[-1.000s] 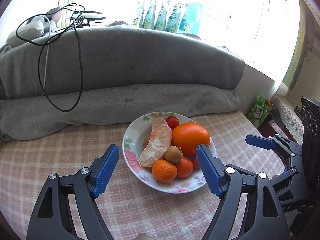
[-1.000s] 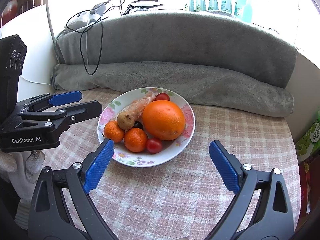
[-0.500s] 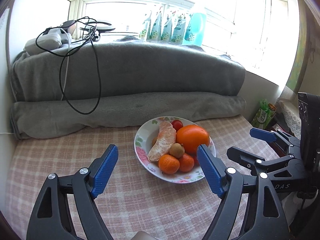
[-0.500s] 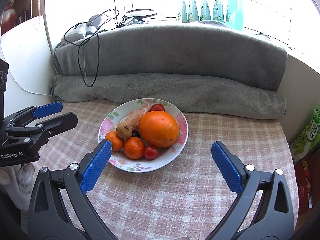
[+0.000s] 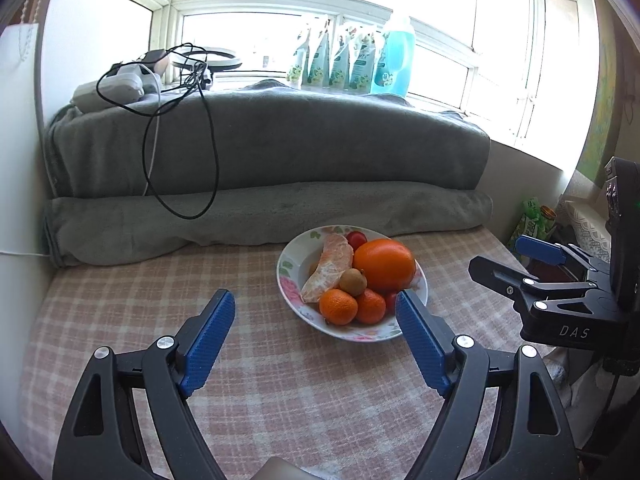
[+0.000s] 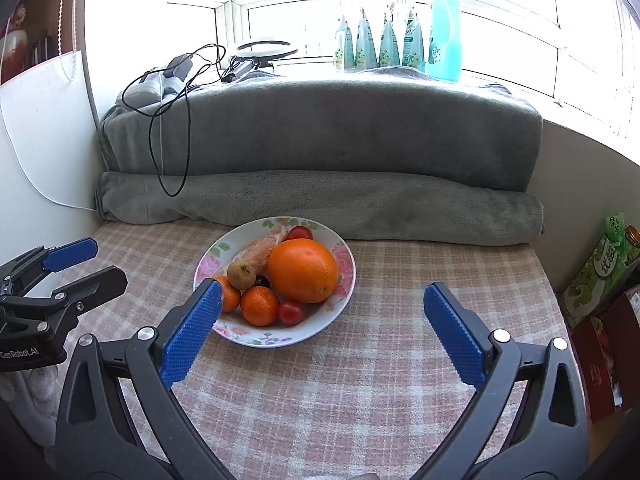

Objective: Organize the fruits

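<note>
Left hand-held gripper: wide apart, holding nothing
Right hand-held gripper: wide apart, holding nothing
Bowl: piled with fruit, on the desk

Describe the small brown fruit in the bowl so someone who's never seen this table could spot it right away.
On the checked tablecloth stands a floral bowl piled with fruit. Near the middle of the pile, the small brown fruit rests between the big orange and the peeled citrus segment, just above the two tangerines. It is the only dull brown piece; everything around it is orange or red.
</note>
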The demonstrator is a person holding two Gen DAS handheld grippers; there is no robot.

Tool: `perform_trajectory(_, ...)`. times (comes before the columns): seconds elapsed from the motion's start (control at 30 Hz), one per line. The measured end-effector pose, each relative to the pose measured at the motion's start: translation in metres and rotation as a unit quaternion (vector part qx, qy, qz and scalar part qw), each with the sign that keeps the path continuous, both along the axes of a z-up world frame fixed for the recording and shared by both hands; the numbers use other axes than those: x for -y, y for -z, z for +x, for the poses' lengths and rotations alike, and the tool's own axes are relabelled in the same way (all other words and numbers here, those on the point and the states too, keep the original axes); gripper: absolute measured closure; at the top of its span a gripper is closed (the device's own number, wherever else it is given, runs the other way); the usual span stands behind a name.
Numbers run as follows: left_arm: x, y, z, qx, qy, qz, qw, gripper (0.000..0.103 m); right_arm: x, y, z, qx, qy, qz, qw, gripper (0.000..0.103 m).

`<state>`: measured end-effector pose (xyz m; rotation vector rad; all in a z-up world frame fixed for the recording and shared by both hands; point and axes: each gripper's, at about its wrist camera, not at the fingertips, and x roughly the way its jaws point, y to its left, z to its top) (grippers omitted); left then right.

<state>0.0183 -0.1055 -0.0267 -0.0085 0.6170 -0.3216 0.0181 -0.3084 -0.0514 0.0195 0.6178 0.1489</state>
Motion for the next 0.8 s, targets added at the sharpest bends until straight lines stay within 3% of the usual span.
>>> perform_trajectory(0.8, 0.002, -0.003, -0.012, 0.008, -0.014, 0.005, 0.9999, 0.02, 0.003, 0.001, -0.01, -0.002, 0.006, 0.003, 1.0, 0.0)
